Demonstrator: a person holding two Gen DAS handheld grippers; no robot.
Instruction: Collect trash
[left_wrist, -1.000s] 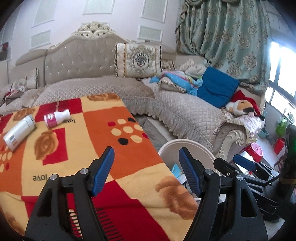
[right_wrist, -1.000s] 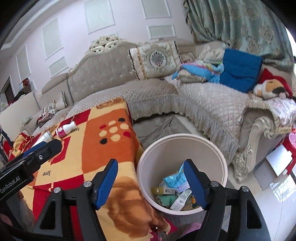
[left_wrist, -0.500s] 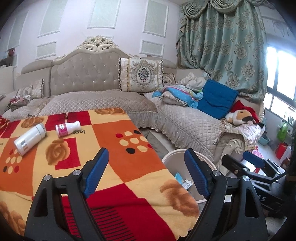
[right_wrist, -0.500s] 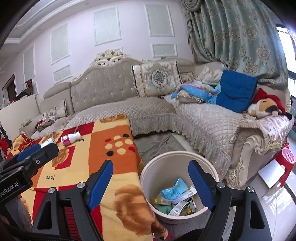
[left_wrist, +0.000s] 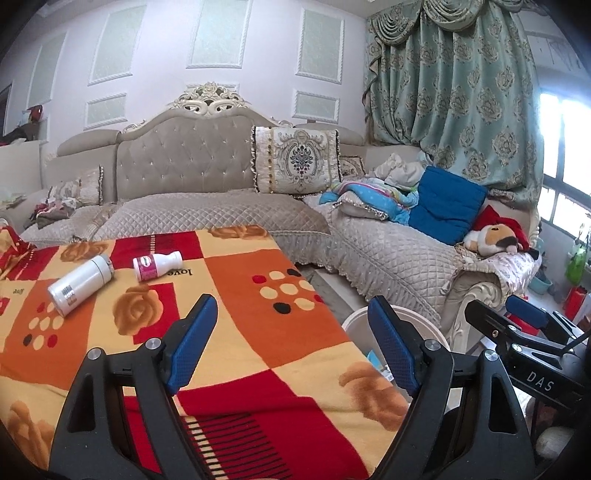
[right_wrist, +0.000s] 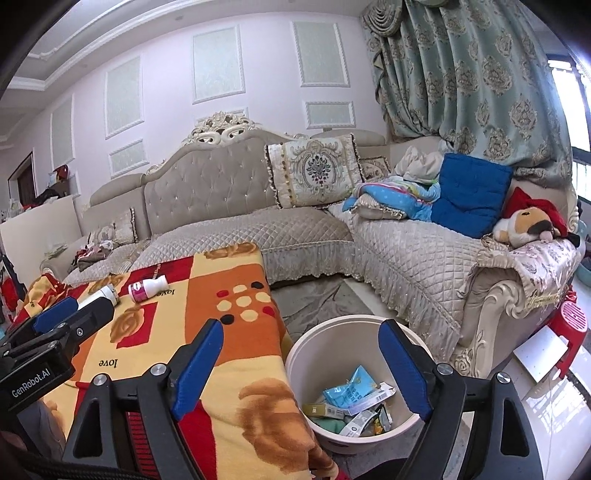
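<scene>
Two bottles (left_wrist: 118, 277) on blanket (left_wrist: 258, 332), bin (right_wrist: 354, 387) beside, sofa (right_wrist: 295, 229) behind.

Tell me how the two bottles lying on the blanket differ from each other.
The white cylindrical bottle with the silver band is longer and thicker than the small white bottle with the pink label. The white cylindrical bottle is almost all white with a wide straight body; the pink-labelled one narrows to a neck. The white cylindrical bottle lies left of the pink-labelled one. Both lie on their sides on the orange, red and yellow patterned blanket, untouched.
</scene>
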